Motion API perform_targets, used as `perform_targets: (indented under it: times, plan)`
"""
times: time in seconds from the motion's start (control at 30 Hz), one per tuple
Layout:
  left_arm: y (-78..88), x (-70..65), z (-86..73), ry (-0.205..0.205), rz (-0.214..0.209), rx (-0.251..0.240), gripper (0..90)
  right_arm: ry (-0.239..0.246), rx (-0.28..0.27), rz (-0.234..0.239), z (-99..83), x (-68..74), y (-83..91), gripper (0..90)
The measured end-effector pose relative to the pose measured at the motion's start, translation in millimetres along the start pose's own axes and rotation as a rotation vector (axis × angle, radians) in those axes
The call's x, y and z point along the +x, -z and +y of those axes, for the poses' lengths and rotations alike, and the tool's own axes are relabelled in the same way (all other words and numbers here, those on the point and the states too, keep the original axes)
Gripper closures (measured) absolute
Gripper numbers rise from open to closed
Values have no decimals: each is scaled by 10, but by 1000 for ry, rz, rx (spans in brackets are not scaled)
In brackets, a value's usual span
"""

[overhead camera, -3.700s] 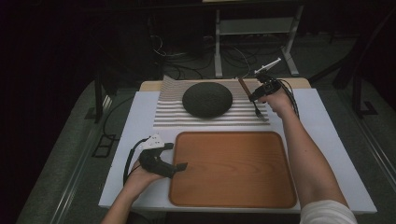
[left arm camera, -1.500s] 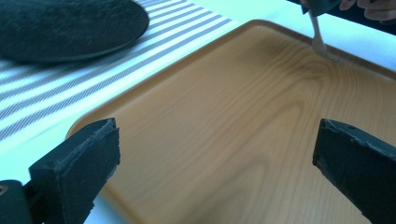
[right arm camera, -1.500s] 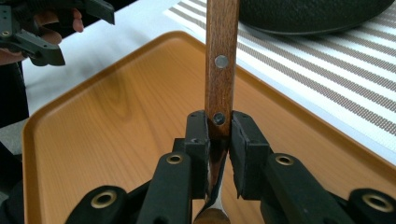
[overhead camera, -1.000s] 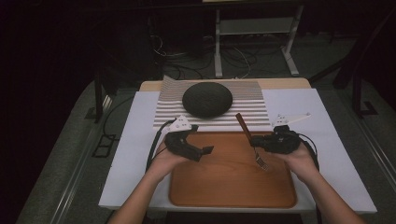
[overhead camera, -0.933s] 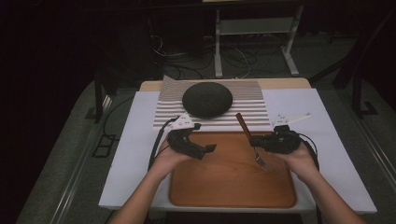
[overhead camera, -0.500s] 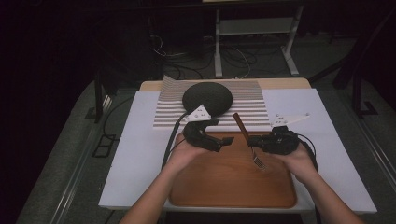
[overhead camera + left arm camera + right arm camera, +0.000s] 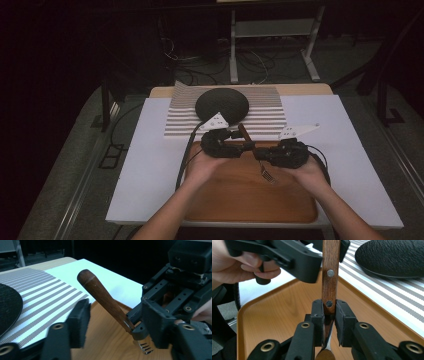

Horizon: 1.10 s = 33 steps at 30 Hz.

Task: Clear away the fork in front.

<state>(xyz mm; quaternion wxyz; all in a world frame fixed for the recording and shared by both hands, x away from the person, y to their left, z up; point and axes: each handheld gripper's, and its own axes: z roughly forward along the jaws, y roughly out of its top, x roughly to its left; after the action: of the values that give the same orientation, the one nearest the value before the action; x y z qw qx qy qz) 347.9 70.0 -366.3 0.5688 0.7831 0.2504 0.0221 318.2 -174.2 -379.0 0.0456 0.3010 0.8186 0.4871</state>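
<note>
A fork (image 7: 248,140) with a brown wooden handle (image 7: 102,295) hangs tilted above the orange tray (image 7: 235,200), tines down. My right gripper (image 7: 258,152) is shut on the fork at the neck, where wood meets metal (image 7: 329,303). My left gripper (image 7: 245,146) comes in from the left, level with the handle. Its jaws have just been closing and stand on either side of the handle (image 7: 330,277). In the left gripper view a gap shows between each pad (image 7: 80,323) and the wood, so they do not press on it.
A black textured dome (image 7: 221,102) rests on a striped mat (image 7: 270,117) behind the tray. A white sheet (image 7: 145,160) covers the table. Cables trail from both grippers. Dark floor and stands lie beyond the far edge.
My left gripper has moved right and a little away, up to the fork's handle, and its jaws have narrowed around it. The right gripper drifted slightly left, fork still in it.
</note>
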Motion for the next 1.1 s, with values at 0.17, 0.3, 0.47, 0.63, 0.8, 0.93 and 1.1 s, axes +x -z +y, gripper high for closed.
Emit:
perform_targets:
  times: [0.17,0.3,0.47,0.63,0.8,0.93,1.1]
  plan:
    - [2,15,-11,30,-3,-18,572,4,-3,0,6,31,-30,768]
    - [3,3,-18,37,-9,-21,615,0,-14,-1,28,45,-35,768]
    - [15,7,-14,41,-17,-33,680,1,-24,-5,60,70,-52,768]
    - [19,3,-11,55,-42,-41,724,3,-25,-5,71,92,-68,768]
    - [31,0,-5,63,-72,-46,760,10,-22,-6,86,118,-83,768]
    - [56,13,2,62,-81,-41,768,14,-25,-4,96,133,-102,768]
    - [67,25,10,55,-79,-26,782,14,-38,9,92,125,-96,683]
